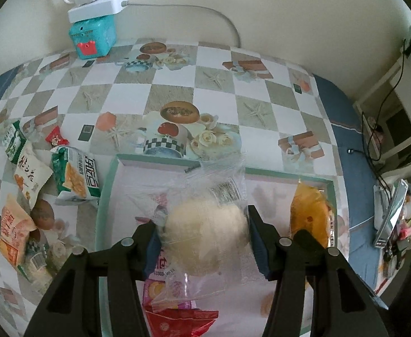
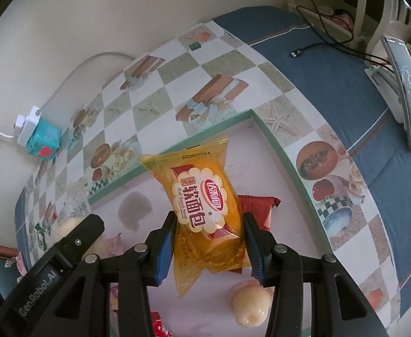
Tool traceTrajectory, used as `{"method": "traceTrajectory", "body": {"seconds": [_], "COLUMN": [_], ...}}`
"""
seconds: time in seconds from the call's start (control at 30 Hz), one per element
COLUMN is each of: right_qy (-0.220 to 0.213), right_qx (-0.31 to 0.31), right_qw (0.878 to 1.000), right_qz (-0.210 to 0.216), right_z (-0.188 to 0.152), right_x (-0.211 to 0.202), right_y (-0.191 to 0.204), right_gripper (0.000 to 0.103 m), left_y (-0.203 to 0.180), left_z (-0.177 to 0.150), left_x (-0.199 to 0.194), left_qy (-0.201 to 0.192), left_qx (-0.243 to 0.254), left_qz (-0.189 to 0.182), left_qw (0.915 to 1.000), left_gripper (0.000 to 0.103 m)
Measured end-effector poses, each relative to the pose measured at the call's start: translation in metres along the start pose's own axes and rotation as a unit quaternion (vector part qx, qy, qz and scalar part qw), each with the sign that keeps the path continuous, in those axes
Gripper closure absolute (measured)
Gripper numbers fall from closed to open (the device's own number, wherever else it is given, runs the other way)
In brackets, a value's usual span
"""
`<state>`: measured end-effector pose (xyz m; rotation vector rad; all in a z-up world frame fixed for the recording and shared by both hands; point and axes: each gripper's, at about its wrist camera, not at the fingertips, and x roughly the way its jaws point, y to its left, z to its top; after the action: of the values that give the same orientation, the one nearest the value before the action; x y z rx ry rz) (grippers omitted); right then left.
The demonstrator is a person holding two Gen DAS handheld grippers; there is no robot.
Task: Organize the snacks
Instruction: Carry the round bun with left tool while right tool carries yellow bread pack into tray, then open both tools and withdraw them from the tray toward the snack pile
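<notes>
two snacks are in our grippers, one in each, both over the green-rimmed tray (image 1: 112, 185). our left gripper (image 1: 202, 238) pinches a pale round bun in a clear plastic bag (image 1: 205, 236); both blue pads press on its sides, and the loose bag sticks out beyond the fingertips and hangs below them. under the jaws, on the tray floor, lie a pink packet (image 1: 160, 283) and a red packet (image 1: 183, 323). to the right of the jaws the yellow french bread packet (image 1: 309, 216) shows, held by the other gripper. left of the jaws, outside the tray, a cluster of loose packets lies on the checkered tablecloth (image 1: 177, 90): a green-and-white cracker bag (image 1: 76, 174), an orange packet (image 1: 11, 230) and a small red candy (image 1: 56, 139).

our right gripper (image 2: 209, 233) clamps the yellow packet at its lower half, pads tight on both sides, the printed label facing us and the sealed top end reaching past the fingertips. behind it, between the jaws, a red packet (image 2: 257, 205) lies on the tray. below the right finger a pale wrapped bun (image 2: 250, 306) rests on the tray floor. far left of the jaws, the left gripper's black finger (image 2: 73, 241) enters.
</notes>
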<state>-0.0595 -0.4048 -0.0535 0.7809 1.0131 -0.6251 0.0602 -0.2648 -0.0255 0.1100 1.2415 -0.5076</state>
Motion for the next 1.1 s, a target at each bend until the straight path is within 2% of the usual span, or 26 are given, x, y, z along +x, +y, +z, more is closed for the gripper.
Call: {"method": "traceTrajectory", "body": {"seconds": [0.03,0.13,0.33,0.37,0.43,0.6,0.73,1.0,1.03,1.1], "right_qy": [0.0,0.0,0.0,0.0,0.003,0.005,-0.007,-0.025,-0.027,-0.031], "right_qx": [-0.002,-0.011,-0.025,-0.027,-0.032,-0.037,-0.043,-0.069,-0.076,-0.09], "right_qw": [1.0,1.0,1.0,0.999,0.999,0.999,0.998,0.996,0.996,0.994], "right_qz": [-0.001,-0.005,-0.016,-0.018,-0.024,-0.034,-0.04,-0.046,-0.047,-0.053], "right_z": [0.0,0.0,-0.002,-0.003,-0.005,-0.01,-0.013,-0.029,-0.032,-0.038], "right_x": [-0.001,0.0,-0.001,-0.001,0.001,-0.002,-0.012,-0.033,-0.036,-0.04], "right_y": [0.001,0.004,0.009,0.01,0.011,0.014,0.019,0.04,0.045,0.053], "right_gripper": [0.054,0.054,0.053,0.051,0.043,0.041,0.036,0.032,0.032,0.032], "left_y": [0.001,0.003,0.014,0.018,0.022,0.036,0.049,0.081,0.09,0.103], "left_z": [0.001,0.001,0.002,0.002,0.003,0.003,0.001,-0.007,-0.008,-0.01], "left_x": [-0.001,-0.005,-0.017,-0.021,-0.026,-0.037,-0.041,-0.055,-0.057,-0.059], "left_qy": [0.0,0.0,-0.002,-0.005,-0.009,-0.016,-0.012,-0.02,-0.022,-0.021], "left_qx": [-0.003,-0.006,-0.019,-0.023,-0.024,-0.028,-0.041,-0.067,-0.076,-0.089], "left_qz": [-0.003,-0.01,-0.02,-0.019,-0.018,-0.005,-0.005,-0.006,-0.007,-0.01], "left_qw": [1.0,0.9999,0.9996,0.9995,0.9995,0.9995,0.9991,0.9975,0.9969,0.9958], "left_gripper": [0.045,0.034,0.031,0.025,0.02,0.019,0.019,0.019,0.018,0.009]}}
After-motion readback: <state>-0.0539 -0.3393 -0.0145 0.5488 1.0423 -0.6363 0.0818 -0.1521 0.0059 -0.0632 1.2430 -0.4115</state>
